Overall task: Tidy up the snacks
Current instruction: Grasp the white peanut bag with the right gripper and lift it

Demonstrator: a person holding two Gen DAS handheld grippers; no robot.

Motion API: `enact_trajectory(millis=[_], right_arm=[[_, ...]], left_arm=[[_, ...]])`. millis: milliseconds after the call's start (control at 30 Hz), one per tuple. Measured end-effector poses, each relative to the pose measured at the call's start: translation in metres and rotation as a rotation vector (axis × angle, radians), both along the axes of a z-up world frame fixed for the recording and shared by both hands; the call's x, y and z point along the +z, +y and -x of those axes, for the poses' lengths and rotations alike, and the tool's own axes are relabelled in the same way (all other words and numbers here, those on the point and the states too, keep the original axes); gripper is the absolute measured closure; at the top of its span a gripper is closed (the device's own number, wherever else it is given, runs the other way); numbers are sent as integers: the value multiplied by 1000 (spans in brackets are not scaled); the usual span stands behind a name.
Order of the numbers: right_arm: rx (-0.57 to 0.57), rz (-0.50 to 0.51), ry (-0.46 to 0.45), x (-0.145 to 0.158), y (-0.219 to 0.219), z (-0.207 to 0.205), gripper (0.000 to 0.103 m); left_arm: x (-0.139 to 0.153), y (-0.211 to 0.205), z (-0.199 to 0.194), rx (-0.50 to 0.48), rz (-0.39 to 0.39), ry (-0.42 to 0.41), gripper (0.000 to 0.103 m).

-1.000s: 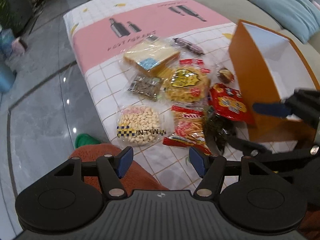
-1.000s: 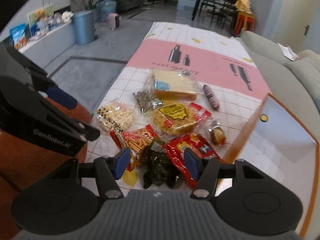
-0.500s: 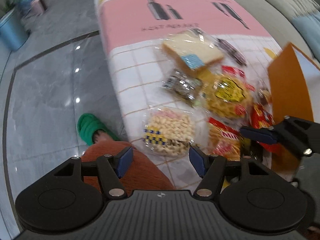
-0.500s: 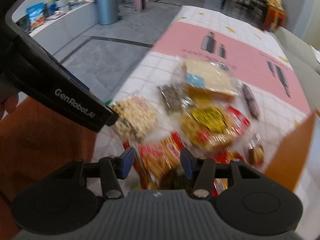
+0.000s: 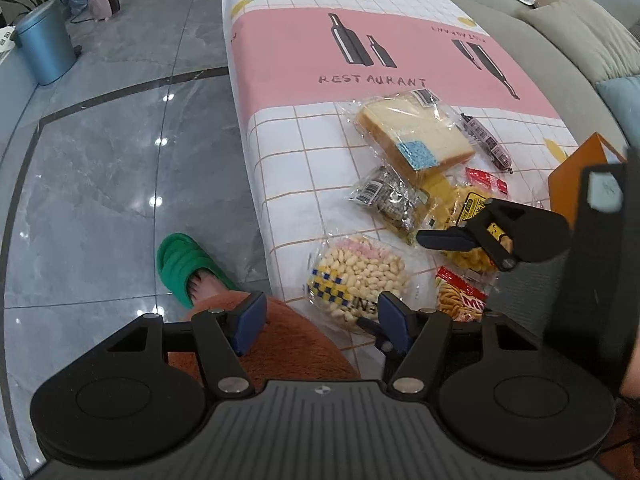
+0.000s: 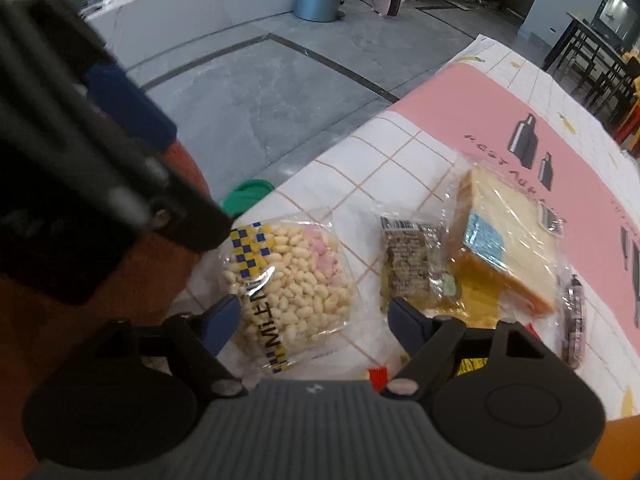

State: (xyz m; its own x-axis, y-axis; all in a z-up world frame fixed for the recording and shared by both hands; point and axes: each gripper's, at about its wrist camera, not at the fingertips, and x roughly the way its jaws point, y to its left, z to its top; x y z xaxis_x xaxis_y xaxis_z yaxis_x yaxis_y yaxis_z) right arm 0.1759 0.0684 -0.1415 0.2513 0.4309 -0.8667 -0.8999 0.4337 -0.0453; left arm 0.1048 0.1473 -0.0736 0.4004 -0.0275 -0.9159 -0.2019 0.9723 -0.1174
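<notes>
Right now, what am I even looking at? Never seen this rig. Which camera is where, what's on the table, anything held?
No robot: a person holds two handheld grippers, each with a fisheye camera looking along its blue-padded fingers. In the left wrist view, the left gripper is open and empty, with the right gripper reaching in from the side. The right wrist view shows it open above the clear bag of pale puffed snacks. On the pink-and-white checked tablecloth also lie wrapped sliced bread, a dark seed bar and an orange box. Nothing is held.

We see even indoor light, ceiling lamps glinting off the glossy floor (image 5: 120,184); fisheye bending at edges, right-wrist view motion-blurred.
</notes>
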Motion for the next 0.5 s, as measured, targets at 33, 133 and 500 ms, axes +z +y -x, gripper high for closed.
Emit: enact_trajectory(millis=[33, 133, 500], right_arm=[[-18, -14, 26, -1, 0, -5, 24], [-34, -35, 63, -3, 3, -12, 24], [-12, -60, 124, -10, 10, -10, 23]], left_arm=[[0, -1, 0, -1, -3, 0, 28], [2, 0, 0, 16, -6, -6, 28], [9, 0, 10, 63, -46, -18, 28]])
